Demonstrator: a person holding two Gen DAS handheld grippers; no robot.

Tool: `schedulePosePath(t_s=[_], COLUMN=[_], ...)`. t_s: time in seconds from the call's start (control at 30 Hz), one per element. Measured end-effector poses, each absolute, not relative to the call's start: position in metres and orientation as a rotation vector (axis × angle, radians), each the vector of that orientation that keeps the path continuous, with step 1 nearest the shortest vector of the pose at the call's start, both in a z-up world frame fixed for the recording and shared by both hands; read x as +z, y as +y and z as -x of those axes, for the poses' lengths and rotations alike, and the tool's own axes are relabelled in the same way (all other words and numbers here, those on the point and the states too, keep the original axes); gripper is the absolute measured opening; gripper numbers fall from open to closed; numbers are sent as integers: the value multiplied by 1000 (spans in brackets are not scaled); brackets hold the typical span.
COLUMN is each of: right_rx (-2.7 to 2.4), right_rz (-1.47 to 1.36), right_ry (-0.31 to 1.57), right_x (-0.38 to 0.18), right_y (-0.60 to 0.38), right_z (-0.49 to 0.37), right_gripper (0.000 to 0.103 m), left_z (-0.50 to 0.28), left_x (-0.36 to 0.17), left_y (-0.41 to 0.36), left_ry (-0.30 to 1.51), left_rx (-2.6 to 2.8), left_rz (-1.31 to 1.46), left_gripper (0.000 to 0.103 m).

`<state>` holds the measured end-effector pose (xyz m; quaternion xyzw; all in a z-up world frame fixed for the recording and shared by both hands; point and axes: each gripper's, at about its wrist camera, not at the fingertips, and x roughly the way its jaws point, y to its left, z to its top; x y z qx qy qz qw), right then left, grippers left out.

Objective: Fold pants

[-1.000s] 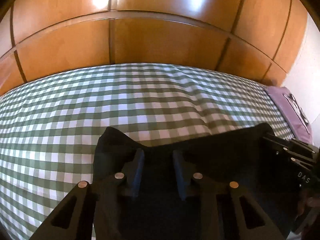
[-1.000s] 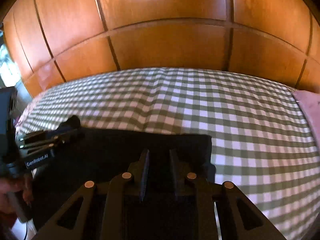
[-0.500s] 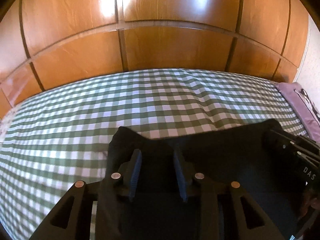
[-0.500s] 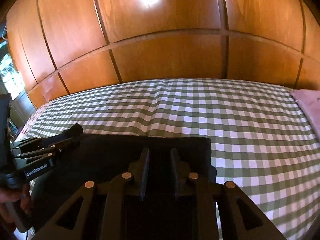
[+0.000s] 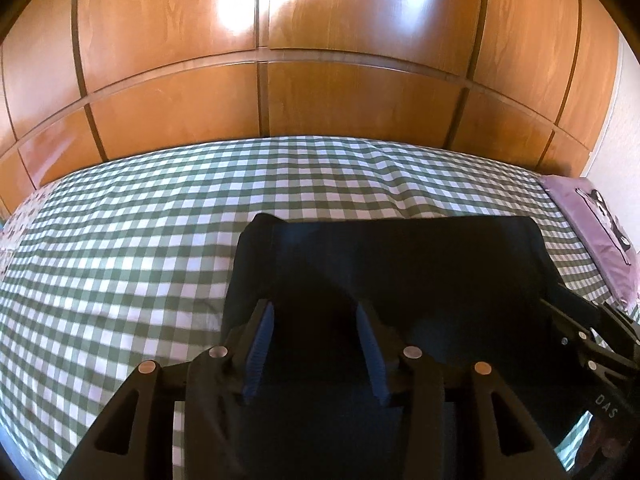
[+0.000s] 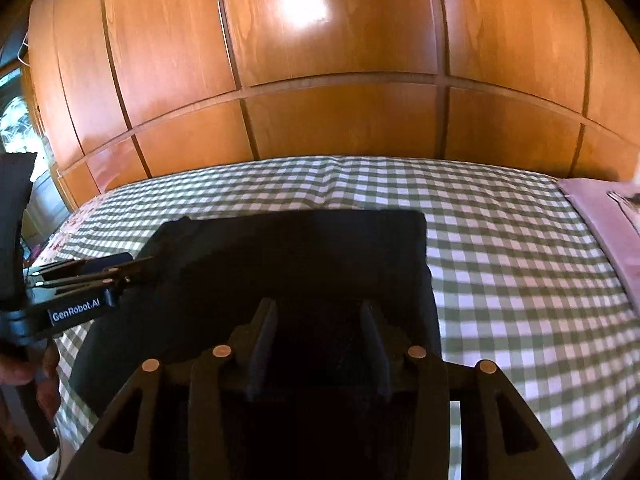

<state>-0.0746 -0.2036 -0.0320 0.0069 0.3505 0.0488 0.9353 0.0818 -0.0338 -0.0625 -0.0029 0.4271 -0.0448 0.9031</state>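
Observation:
Dark navy pants lie folded flat in a rectangle on the green-and-white checked bedspread. My left gripper hovers over the near left part of the pants. Its jaws are opening, and its blue pads stand apart with no cloth pinched. My right gripper is over the near right part of the pants, jaws opening too, nothing pressed between them. Each gripper also shows in the other's view: the right gripper at the pants' right edge, the left gripper at their left edge.
A wall of glossy wooden wardrobe panels rises behind the bed. A purple pillow lies at the bed's right end. A person's hand grips the left tool's handle at the lower left. Bare checked bedspread spreads around the pants.
Both grippers' jaws have widened and let go of the pants' far edge. Both have drawn back toward the near side, so more of the folded pants shows ahead of them.

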Motion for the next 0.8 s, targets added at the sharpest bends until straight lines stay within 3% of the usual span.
schedulePosePath(t_s=[0.47,0.53,0.6,0.8], right_rx=[37,12,4,88], right_rz=[53,60,13,-277], right_ry=[723,736,760,826], right_x=[-36,-38,-41,-55], right_y=[-207,-211,-221,-263], right_z=[105,108,109,108], right_gripper=[45,50,62,76], left_z=[-50,-44,-36,-19], left_x=[-74,-75,-77,-89], left_y=[-18,-14,-7,26], left_ry=[869,873,877,908], left_rx=[-102,-109,-124,-233], left_rz=[54,69,90,255], left_gripper=[60,62,66,73])
